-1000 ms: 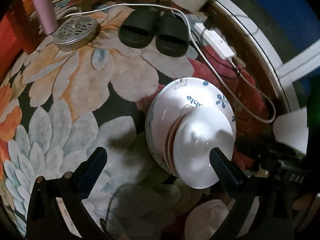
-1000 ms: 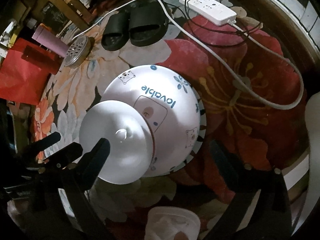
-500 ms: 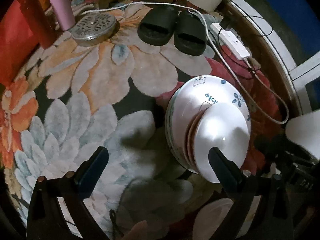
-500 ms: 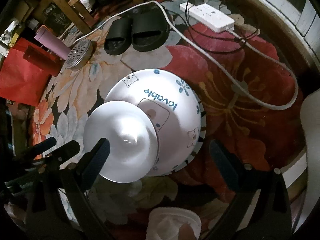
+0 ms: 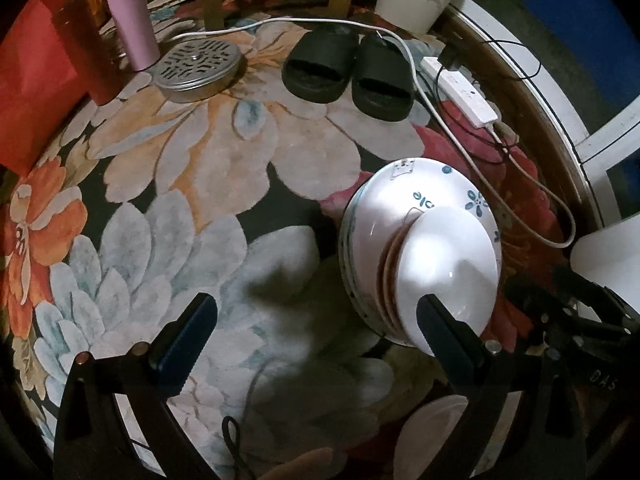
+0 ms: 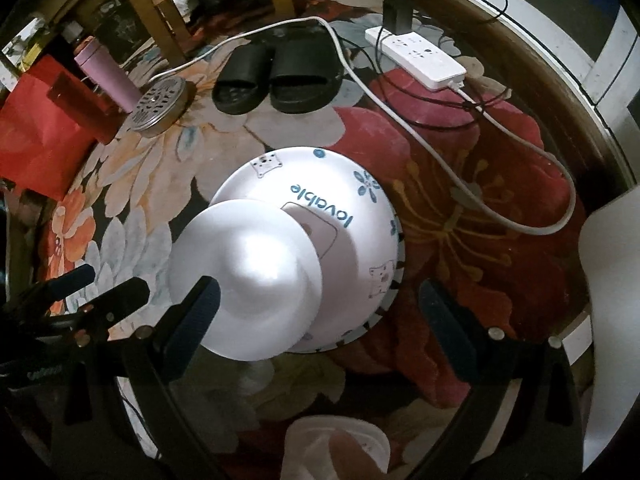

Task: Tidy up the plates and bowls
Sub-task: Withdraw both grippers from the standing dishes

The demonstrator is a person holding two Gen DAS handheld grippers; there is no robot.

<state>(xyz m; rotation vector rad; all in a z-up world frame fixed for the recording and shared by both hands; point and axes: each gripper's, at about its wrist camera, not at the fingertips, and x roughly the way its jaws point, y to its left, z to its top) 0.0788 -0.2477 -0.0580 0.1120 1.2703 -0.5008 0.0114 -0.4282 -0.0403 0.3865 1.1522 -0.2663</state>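
Stacked small-on-large for stability: plain white small bowl (image 6: pixel 246 292) atop white "lovable" printed ceramic bowl (image 6: pixel 340 216), at 12 o'clock of both spread, empty tongs (image 5: pixel 316 336) (image 6: pixel 316 320).

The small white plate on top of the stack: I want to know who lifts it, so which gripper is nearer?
Left, narrowly. The left gripper has one finger at the small white plate, the rest off to its left. The right gripper straddles the stack's near edge, jaws open.

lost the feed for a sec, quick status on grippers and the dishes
Left gripper open, right gripper open, both empty. Small plate atop stack. Nothing blocking.
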